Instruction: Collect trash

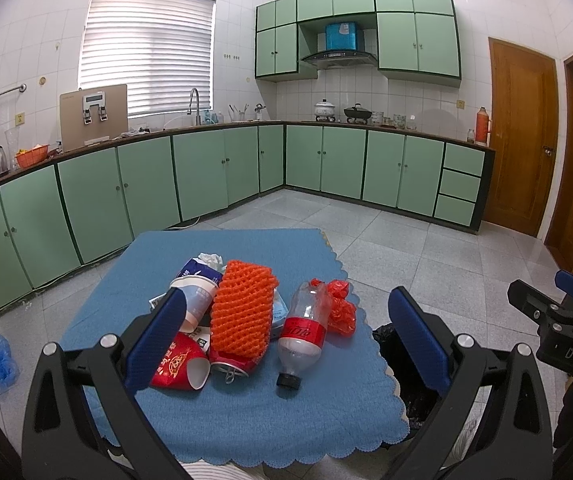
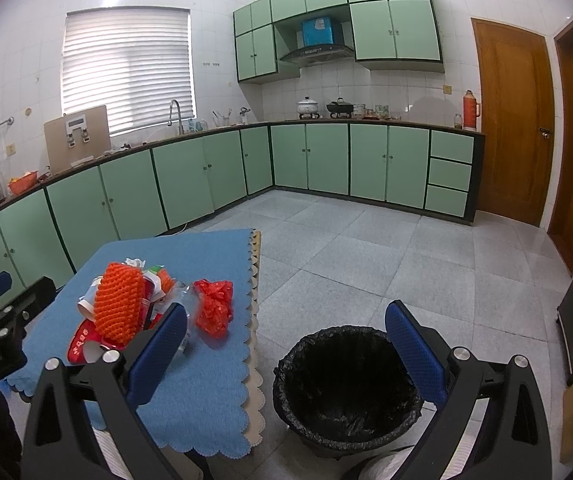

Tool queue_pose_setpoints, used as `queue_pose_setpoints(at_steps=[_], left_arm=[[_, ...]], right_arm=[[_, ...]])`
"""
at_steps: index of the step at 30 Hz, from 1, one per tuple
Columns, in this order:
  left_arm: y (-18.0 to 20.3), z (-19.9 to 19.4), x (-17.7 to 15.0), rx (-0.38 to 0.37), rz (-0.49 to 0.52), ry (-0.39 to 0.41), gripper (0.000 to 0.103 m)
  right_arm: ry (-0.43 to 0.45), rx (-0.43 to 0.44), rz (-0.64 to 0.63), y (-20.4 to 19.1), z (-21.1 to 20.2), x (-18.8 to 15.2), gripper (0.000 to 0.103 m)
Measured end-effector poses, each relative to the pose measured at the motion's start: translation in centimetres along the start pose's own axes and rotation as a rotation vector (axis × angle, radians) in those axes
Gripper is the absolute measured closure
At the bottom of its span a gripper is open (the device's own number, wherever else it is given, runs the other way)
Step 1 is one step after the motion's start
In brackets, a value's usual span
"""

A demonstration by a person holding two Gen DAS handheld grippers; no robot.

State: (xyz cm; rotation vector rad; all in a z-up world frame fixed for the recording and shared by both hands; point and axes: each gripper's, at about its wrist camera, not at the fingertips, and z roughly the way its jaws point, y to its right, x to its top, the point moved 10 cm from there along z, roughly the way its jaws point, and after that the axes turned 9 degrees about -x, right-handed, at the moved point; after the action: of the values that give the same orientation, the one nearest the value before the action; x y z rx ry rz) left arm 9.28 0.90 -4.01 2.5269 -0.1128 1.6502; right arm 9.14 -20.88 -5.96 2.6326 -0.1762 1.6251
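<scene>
While wide apart, left tool (image 1: 286, 340) fingers over blue mat (image 1: 246, 412) near edge.

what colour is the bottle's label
Red with white lettering, on the plastic bottle; clearest in the left wrist view.

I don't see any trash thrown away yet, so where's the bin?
The bin, lined with a black bag, stands on the floor right of the blue table, in the right wrist view just below the open right gripper.
</scene>
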Motion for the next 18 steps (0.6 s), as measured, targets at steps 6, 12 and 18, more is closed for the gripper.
queue_pose_setpoints(at_steps=[6,12,18], left_arm=[[0.1,0.0,0.0,0.0,-0.002,-0.004,0.005],[-0.2,0.3,-0.3,0.004,-0.002,-0.012,0.005],[-2.7,1.2,-1.0,0.048,-0.009,-0.028,0.005]], right_arm=[[0.0,-0.001,0.006,0.1,0.1,0.1,0.006],[0.006,0.0,0.0,-0.1,0.5,0.1,0.006],[-0.004,0.018,-0.004,-1.2,1.6,-0.2,0.006]])
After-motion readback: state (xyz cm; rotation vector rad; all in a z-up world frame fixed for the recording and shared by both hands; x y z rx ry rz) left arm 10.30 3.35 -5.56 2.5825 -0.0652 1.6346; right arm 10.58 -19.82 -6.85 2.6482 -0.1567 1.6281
